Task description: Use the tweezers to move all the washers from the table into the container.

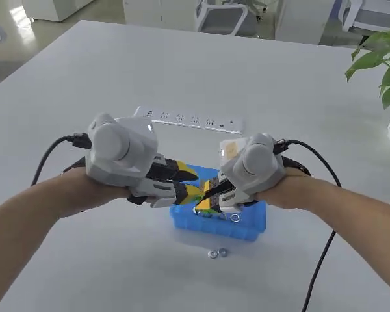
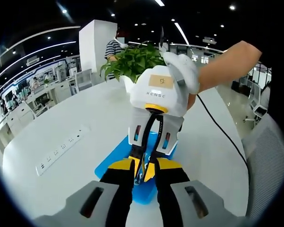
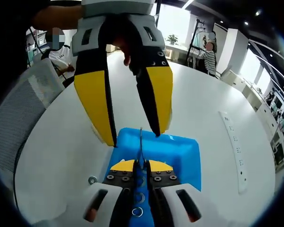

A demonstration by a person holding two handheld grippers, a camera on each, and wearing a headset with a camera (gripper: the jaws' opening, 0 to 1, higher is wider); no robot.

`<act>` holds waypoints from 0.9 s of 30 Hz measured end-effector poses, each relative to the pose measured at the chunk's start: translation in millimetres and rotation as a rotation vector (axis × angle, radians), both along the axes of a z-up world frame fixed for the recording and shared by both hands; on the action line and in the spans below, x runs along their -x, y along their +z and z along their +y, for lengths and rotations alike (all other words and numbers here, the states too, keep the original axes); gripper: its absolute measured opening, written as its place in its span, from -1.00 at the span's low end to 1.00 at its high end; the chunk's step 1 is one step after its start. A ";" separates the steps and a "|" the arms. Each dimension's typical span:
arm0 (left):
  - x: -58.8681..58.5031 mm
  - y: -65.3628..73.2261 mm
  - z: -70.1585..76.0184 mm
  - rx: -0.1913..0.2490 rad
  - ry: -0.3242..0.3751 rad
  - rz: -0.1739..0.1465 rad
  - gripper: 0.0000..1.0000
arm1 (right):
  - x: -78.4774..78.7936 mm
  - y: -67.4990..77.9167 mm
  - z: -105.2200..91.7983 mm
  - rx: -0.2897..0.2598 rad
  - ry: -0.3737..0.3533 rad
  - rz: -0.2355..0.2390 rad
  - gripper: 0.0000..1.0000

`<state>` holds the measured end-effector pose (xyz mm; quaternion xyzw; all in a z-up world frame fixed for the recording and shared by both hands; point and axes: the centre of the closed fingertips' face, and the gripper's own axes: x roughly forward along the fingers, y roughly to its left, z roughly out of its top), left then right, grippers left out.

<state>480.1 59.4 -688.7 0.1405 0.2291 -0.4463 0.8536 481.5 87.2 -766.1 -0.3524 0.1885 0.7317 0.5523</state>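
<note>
The blue container (image 1: 248,227) sits on the white table (image 1: 182,71), with both grippers meeting jaw to jaw above it. My right gripper (image 3: 141,166) is shut on the thin metal tweezers (image 3: 141,142), which stick forward over the container (image 3: 184,151). My left gripper (image 3: 132,137) faces it, its yellow jaws apart on either side of the tweezers' tip. In the left gripper view the tweezers (image 2: 142,176) lie in the narrow gap of my left gripper (image 2: 143,172). Two washers (image 1: 217,253) lie on the table just in front of the container, and one washer (image 3: 93,179) lies beside it.
A white power strip (image 1: 188,121) lies behind the grippers, with a small packet (image 1: 231,150) near it. A potted plant (image 1: 385,65) stands at the far right edge. Cables trail from both grippers. Office chairs stand beyond the table's far edge.
</note>
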 end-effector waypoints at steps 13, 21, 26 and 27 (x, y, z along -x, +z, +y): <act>0.0 -4.2 -1.9 -0.045 -0.037 -0.010 -0.86 | 1.4 -0.9 1.7 0.009 0.030 -0.024 -0.81; -1.3 -3.1 0.4 -0.055 -0.031 -0.016 -0.89 | 1.4 -1.1 1.0 0.024 0.033 -0.037 -0.74; -2.7 -2.7 3.1 -0.062 -0.025 -0.015 -0.89 | -1.6 3.9 -4.9 0.011 -0.012 -0.022 -0.67; -2.6 -2.1 3.1 -0.063 -0.025 -0.017 -0.89 | -1.9 5.7 -5.3 0.002 -0.027 -0.011 -0.66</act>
